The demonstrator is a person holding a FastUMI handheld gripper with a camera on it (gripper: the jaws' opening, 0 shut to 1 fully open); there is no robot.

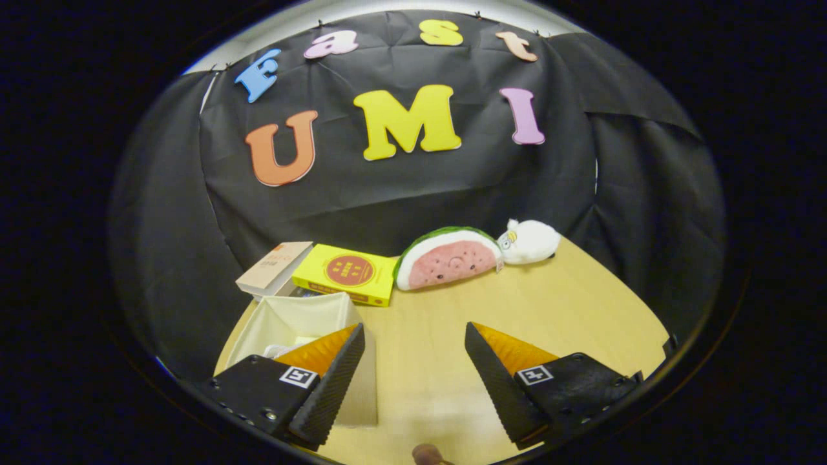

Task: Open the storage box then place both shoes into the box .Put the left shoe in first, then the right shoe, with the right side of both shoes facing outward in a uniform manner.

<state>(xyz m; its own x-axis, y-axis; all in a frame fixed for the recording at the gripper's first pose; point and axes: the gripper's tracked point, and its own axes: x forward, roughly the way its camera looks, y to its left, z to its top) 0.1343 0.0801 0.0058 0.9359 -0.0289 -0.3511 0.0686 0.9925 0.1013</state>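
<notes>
Now fingers (413, 349) apart; one box (303, 323), two books (345, 274).

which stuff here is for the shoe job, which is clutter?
Job: box, open, beside the left finger, something pale inside; gripper, fingers apart over bare table.

Clutter: two books past the box; watermelon plush and white plush by the wall.
</notes>
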